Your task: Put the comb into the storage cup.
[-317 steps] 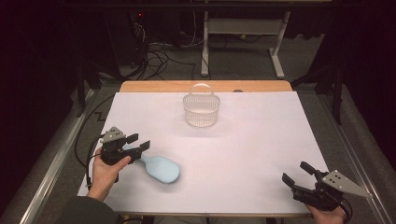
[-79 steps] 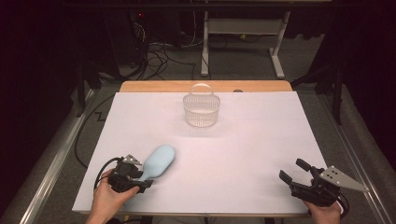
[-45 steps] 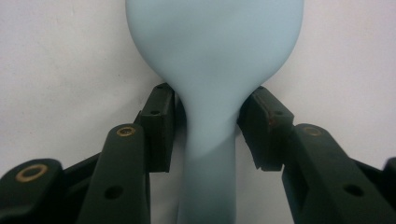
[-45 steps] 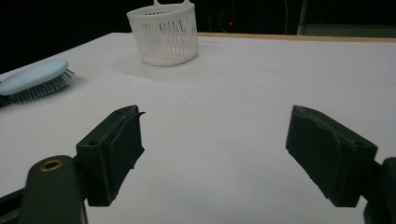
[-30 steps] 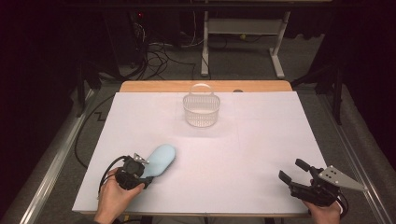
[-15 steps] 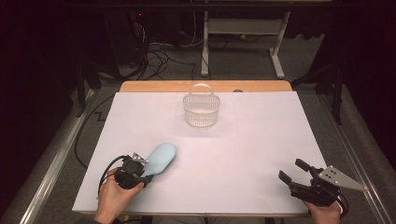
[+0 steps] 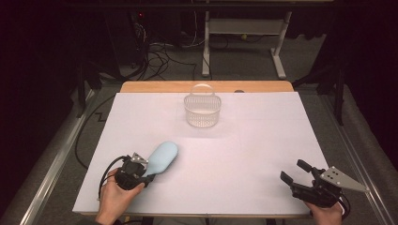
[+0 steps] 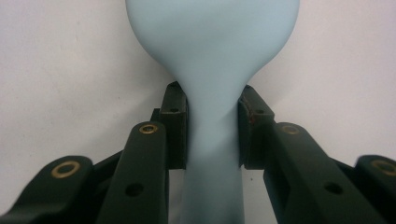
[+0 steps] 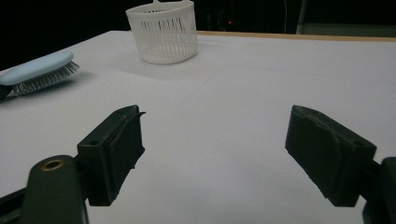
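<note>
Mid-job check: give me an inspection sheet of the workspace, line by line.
Surface: white table cover, flat; wooden edge at the far side.
Job's things: light blue hairbrush, bristles down; white slatted basket upright at the far centre.
Clutter: nothing seen.
Grippers: left gripper clamps the brush's narrow neck; right gripper wide open, holding nothing.
Cables: black cable loops by the left hand.
Surroundings: dark; floor cables, table legs behind.

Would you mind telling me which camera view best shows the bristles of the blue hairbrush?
The right gripper view: it sees the hairbrush side-on, bristles down. The high view and the left gripper view show its smooth back, with the left tongs shut on its handle.
</note>
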